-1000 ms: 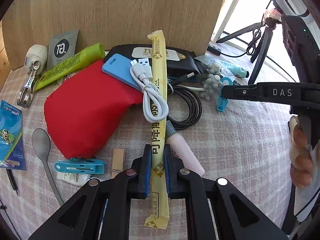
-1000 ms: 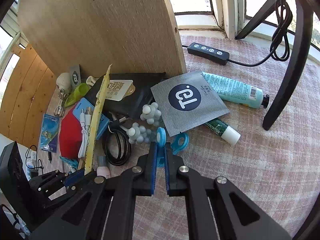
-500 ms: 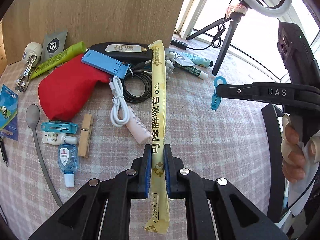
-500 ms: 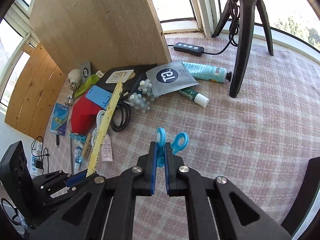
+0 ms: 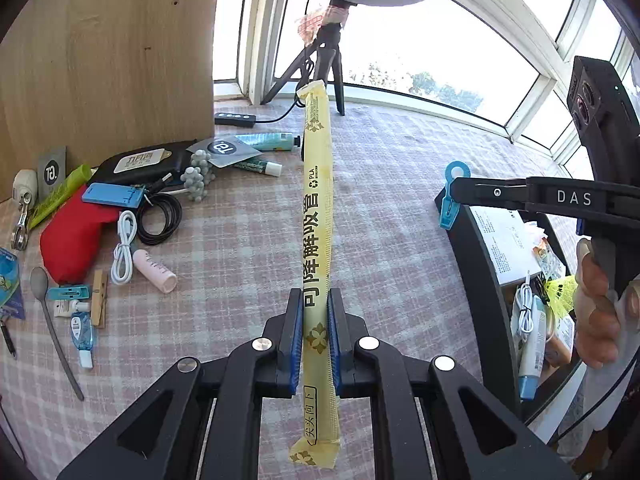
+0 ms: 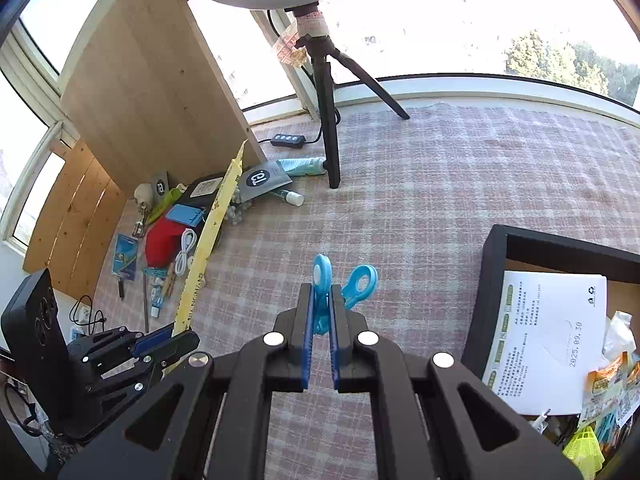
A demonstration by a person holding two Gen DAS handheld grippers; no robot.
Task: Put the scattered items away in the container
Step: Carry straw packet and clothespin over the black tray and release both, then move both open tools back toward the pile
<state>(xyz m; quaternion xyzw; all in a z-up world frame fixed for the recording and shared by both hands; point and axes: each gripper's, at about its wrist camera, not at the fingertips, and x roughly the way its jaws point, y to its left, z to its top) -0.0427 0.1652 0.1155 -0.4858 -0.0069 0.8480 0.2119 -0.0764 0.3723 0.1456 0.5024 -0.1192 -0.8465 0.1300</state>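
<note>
Grip matters now: with your left gripper (image 5: 313, 320) pinching the long yellow straw packet (image 5: 317, 216) and your right gripper (image 6: 319, 322) clamped on the blue clip (image 6: 336, 280), carry both over the black container (image 6: 560, 248) rim before you release.

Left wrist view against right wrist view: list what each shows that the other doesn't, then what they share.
Only the left wrist view shows the hand gripping the right tool, and the grey spoon clearly.

Only the right wrist view shows the printed sheet in the black container in full, and the right tongs shut on the blue clip from behind.

Both show the yellow straw packet pinched in the left tongs, the red pouch, the wooden board and the tripod.
</note>
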